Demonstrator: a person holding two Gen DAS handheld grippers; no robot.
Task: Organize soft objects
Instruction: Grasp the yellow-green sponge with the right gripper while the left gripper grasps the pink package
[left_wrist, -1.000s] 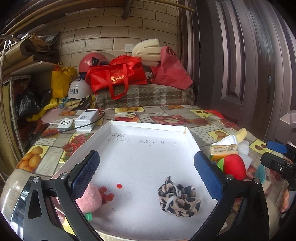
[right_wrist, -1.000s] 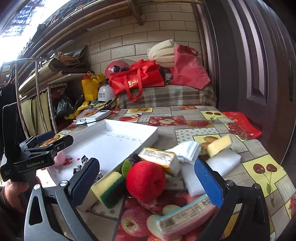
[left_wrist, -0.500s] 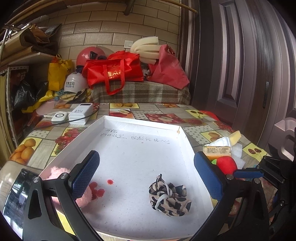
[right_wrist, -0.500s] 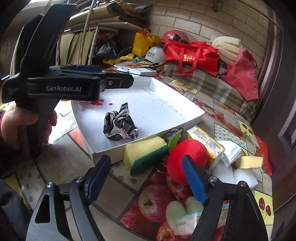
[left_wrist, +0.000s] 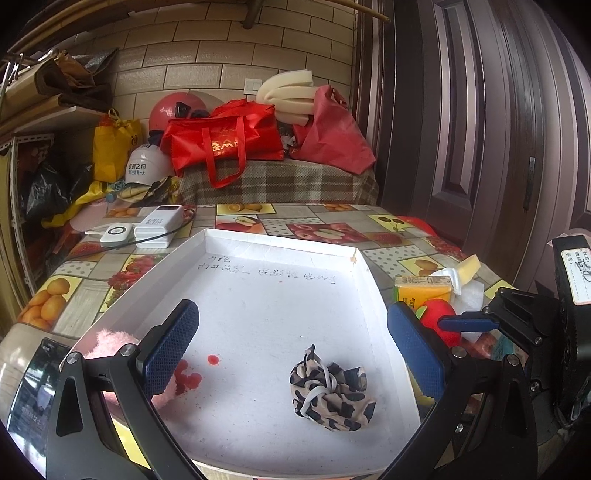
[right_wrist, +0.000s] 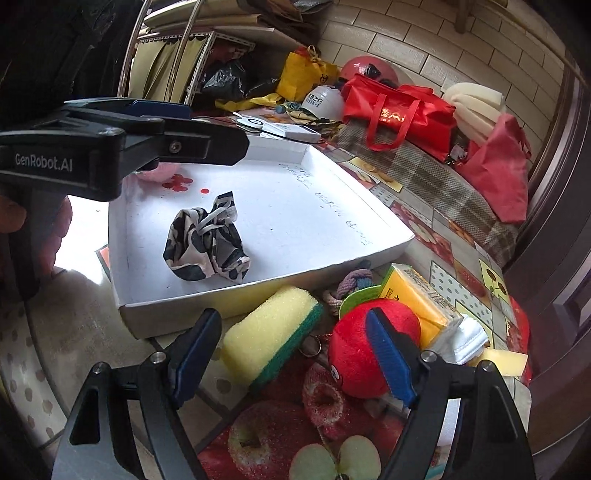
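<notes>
Several soft things (right_wrist: 424, 299) crowd the sponge (right_wrist: 271, 330) beside the tray (right_wrist: 376, 251).

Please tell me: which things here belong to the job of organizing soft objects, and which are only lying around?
Belonging to the job:
white shallow tray
leopard-print fabric scrunchie
fluffy pink plush
yellow-and-green sponge
red plush apple
twisted purple rope toy

Just lying about:
white power bank
red tote bag
white helmet
yellow bag
</notes>
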